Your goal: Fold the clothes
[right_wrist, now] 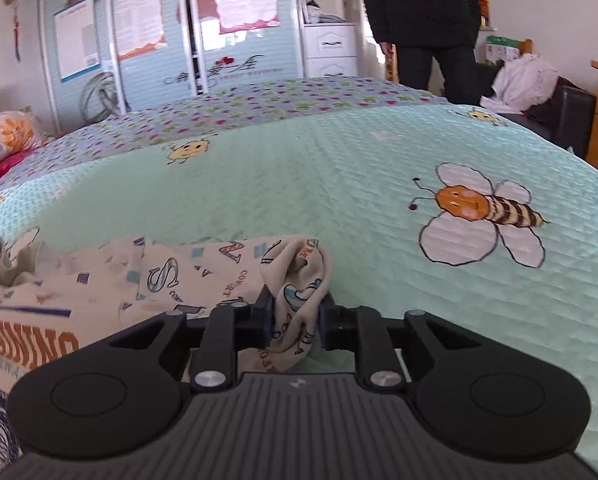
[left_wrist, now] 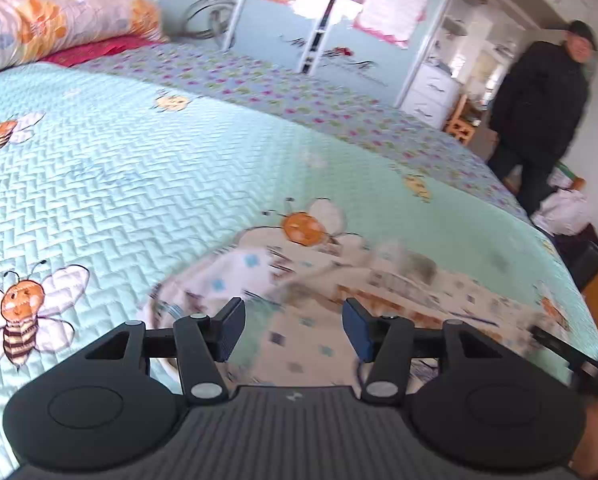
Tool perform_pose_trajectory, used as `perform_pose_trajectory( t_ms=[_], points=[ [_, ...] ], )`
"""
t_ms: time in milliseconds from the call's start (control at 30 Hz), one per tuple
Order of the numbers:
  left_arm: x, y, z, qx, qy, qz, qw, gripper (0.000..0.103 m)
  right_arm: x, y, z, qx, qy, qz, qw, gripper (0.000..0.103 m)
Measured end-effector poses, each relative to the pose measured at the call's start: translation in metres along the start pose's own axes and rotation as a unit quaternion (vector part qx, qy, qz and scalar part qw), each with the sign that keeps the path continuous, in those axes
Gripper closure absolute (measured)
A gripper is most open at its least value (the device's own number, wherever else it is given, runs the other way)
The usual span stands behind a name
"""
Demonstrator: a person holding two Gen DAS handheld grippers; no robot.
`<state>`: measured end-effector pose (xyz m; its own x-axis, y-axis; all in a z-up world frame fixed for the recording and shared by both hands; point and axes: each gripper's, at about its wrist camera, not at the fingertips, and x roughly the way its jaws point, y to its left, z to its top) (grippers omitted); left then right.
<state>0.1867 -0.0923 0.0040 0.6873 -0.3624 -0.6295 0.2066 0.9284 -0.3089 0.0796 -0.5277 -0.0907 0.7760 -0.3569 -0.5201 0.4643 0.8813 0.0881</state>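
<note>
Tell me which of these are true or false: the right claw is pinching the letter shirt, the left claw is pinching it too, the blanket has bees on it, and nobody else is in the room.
1. The right gripper pinches the printed garment. True.
2. The left gripper pinches it too. False: its jaws stand open above the cloth, holding nothing.
3. The bedspread has bees on it. True.
4. Nobody else is in the room. False: a person in dark clothes stands beyond the bed.
</note>
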Motion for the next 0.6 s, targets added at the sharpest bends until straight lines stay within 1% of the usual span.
perform_pose_trajectory(
  t_ms=[33,67,133,167,200,233,267,300,333,367,433,467,533,567,600],
  points=[
    [0.008,0.002,0.006,-0.002,0.004,0.006,1.0,0.047,-0.006,0.003,0.003,-0.005,-0.009,-0.007,1.0,0.074],
    [0.016,-0.001,0.011,0.008,0.005,0.009,0.9999,0.046,-0.014,0.005,0.006,-0.007,-0.022,-0.013,1.0,0.072],
    [0.033,-0.016,0.02,0.051,0.005,0.01,0.9986,0.047,-0.031,0.009,0.013,-0.004,-0.052,-0.006,0.999,0.066],
    [0.039,-0.028,0.023,0.08,0.003,0.007,0.9967,0.046,-0.038,0.012,0.016,-0.001,-0.066,0.006,0.998,0.065],
    [0.046,-0.042,0.025,0.114,0.002,-0.001,0.9935,0.046,-0.043,0.013,0.018,0.017,-0.076,0.042,0.996,0.061],
    [0.055,-0.057,0.024,0.152,0.002,-0.014,0.9883,0.046,-0.048,0.012,0.02,0.04,-0.084,0.086,0.992,0.059],
    [0.064,-0.073,0.021,0.19,0.003,-0.026,0.9815,0.046,-0.048,0.008,0.019,0.078,-0.088,0.142,0.983,0.059],
    [0.073,-0.086,0.019,0.217,0.004,-0.033,0.9756,0.046,-0.047,0.003,0.018,0.121,-0.091,0.202,0.968,0.059],
    [0.082,-0.095,0.018,0.235,0.005,-0.034,0.9714,0.046,-0.046,-0.001,0.016,0.16,-0.092,0.241,0.953,0.059],
    [0.092,-0.104,0.016,0.253,0.006,-0.035,0.9669,0.045,-0.045,-0.002,0.015,0.179,-0.094,0.247,0.948,0.059],
    [0.111,-0.119,0.015,0.284,0.011,-0.035,0.9582,0.045,-0.045,0.003,0.015,0.158,-0.101,0.236,0.953,0.058],
    [0.121,-0.121,0.015,0.291,0.017,-0.03,0.956,0.045,-0.045,0.006,0.015,0.145,-0.105,0.23,0.957,0.058],
    [0.141,-0.121,0.016,0.306,0.033,-0.024,0.9513,0.045,-0.04,0.009,0.012,0.148,-0.1,0.234,0.956,0.058],
    [0.15,-0.121,0.019,0.308,0.041,-0.021,0.9502,0.045,-0.037,0.01,0.011,0.153,-0.093,0.237,0.955,0.058],
    [0.155,-0.118,0.024,0.303,0.044,-0.017,0.9519,0.046,-0.034,0.011,0.01,0.154,-0.089,0.237,0.955,0.058]
  ],
)
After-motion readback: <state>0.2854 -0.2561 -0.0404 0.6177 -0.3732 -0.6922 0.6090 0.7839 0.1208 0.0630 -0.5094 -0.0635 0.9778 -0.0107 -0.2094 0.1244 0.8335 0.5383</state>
